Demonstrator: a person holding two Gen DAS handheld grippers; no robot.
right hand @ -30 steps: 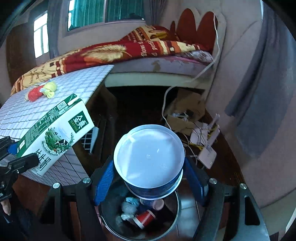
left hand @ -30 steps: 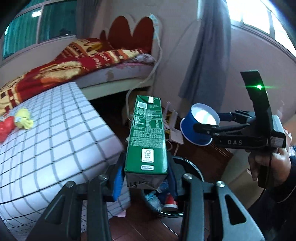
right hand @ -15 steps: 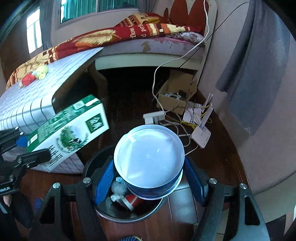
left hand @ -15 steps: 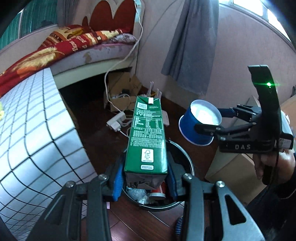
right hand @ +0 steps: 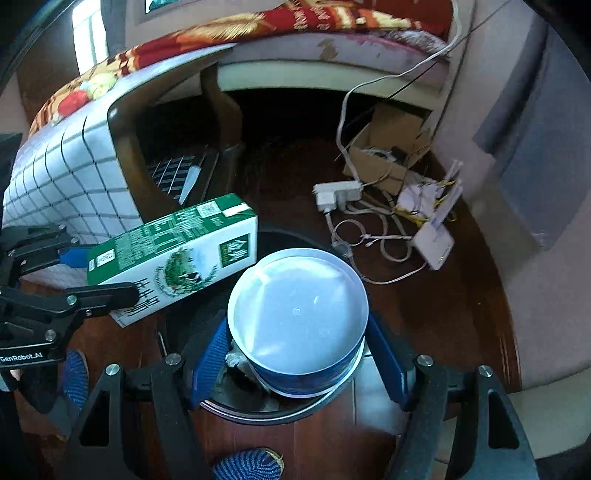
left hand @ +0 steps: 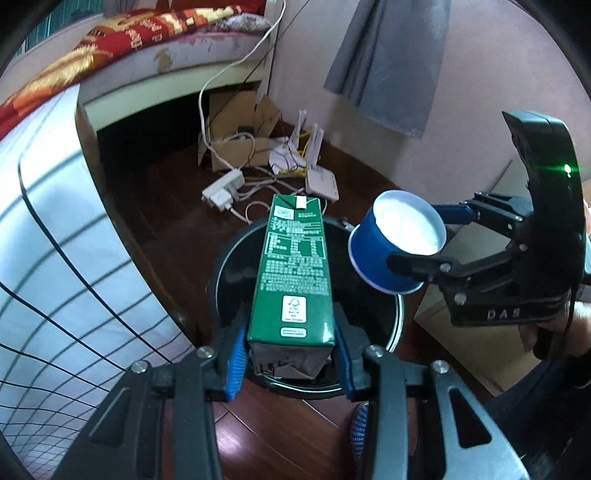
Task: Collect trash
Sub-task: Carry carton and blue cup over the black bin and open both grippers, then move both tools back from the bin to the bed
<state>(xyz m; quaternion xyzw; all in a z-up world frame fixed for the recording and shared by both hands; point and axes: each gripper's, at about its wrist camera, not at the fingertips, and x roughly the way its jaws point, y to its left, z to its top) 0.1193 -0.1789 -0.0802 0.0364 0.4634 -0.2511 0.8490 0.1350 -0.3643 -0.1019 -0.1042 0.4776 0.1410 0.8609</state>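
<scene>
My left gripper [left hand: 290, 360] is shut on the base of a green milk carton [left hand: 293, 273], which juts forward over a round black trash bin [left hand: 229, 273] on the floor. My right gripper [right hand: 297, 354] is shut on a blue paper bowl [right hand: 297, 317] with a white inside, held above the same trash bin [right hand: 280, 411]. From the left wrist view the blue bowl [left hand: 400, 243] hangs at the right, just over the bin's rim. In the right wrist view the carton [right hand: 173, 251] sits to the left of the bowl. Some trash shows inside the bin under the bowl.
A table with a white checked cloth [left hand: 55, 266] stands left of the bin. Behind it are a cardboard box [left hand: 236, 147], a power strip [left hand: 223, 188], a white router [left hand: 321, 182] and tangled cables on the dark wood floor. A bed [right hand: 295, 33] and a grey curtain [left hand: 391, 55] stand further back.
Both grippers have dropped and tipped downward over the bin. The bin now fills more of each view; the carton and bowl stay gripped.
</scene>
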